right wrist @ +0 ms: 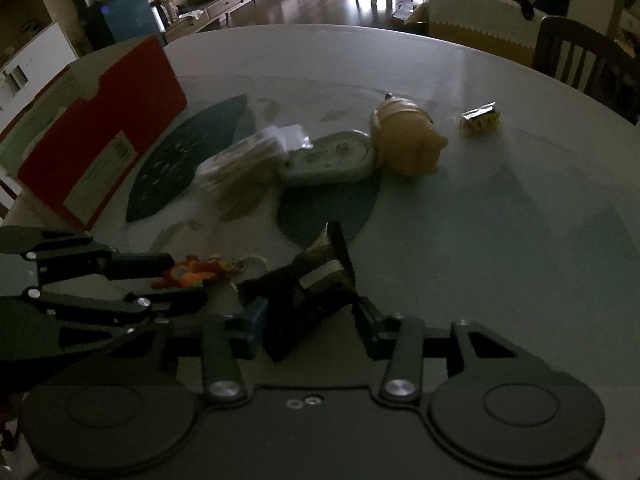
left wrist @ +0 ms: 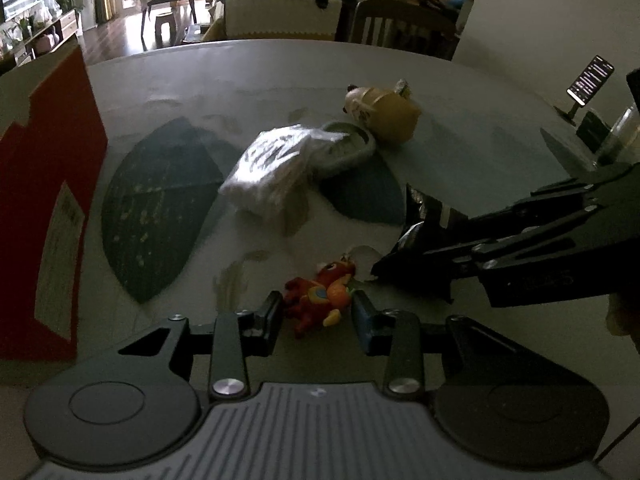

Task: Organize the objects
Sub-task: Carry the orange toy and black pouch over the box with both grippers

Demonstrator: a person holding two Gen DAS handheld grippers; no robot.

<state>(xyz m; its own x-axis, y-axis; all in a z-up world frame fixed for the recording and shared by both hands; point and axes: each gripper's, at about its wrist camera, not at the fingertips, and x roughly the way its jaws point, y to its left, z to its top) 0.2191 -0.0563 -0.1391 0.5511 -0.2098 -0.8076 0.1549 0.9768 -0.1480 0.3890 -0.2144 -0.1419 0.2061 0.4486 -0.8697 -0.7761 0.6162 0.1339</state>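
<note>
A red and orange plush toy (left wrist: 320, 296) lies on the table between the fingers of my left gripper (left wrist: 317, 316), which press on both its sides. The right wrist view shows the same toy (right wrist: 196, 272) at the left gripper's tips (right wrist: 186, 278). My right gripper (right wrist: 310, 318) is shut on a black snack packet (right wrist: 304, 300) that stands tilted between its fingers. From the left wrist view, the right gripper (left wrist: 404, 256) comes in from the right with the black packet (left wrist: 420, 220) at its tips.
A red box (left wrist: 52, 200) stands at the table's left edge. Mid-table lie a white tissue pack (left wrist: 272, 168), a pale green round object (left wrist: 348, 146) and a yellow plush (left wrist: 380, 114). A small gold-wrapped item (right wrist: 480, 118) lies further right. A phone on a stand (left wrist: 590, 80) and a glass (left wrist: 616, 136) stand at far right.
</note>
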